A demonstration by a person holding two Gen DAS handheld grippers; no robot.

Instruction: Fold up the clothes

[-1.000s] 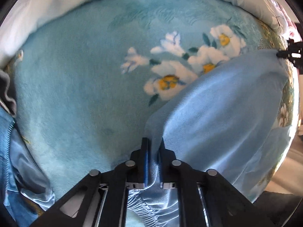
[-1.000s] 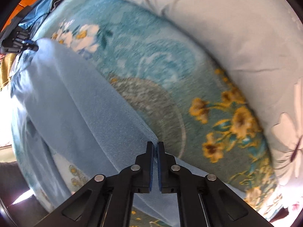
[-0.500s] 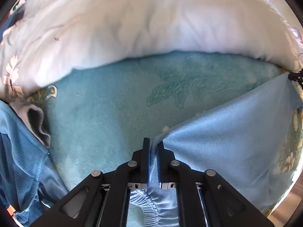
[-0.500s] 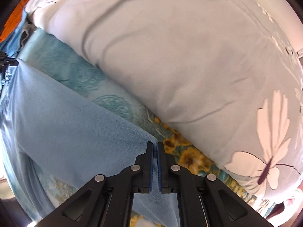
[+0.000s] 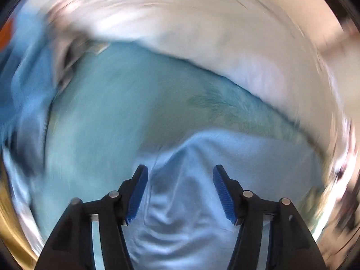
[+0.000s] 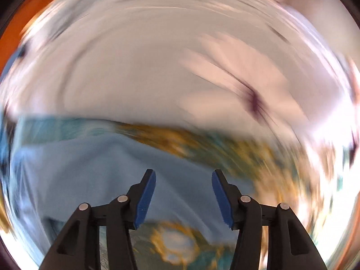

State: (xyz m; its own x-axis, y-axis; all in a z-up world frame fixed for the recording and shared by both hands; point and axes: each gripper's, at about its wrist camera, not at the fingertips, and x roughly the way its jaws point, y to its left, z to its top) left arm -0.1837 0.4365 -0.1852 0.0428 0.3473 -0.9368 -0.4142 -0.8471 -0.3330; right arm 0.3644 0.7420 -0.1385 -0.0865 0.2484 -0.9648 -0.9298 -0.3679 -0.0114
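While both views are blurring, the light blue garment (image 5: 202, 180) is lying on the teal floral blanket (image 5: 117, 112), just below the white pillow (image 5: 202, 33). With its jaws spread wide, the left gripper (image 5: 180, 180) is holding nothing, and the right gripper (image 6: 183, 182) is gaping equally empty over the garment's edge, probably so the fold can settle flat.

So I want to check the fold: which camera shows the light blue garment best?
Left wrist: the light blue fleece garment fills its lower half, creases legible. Right wrist shows it blurrier, lower left.
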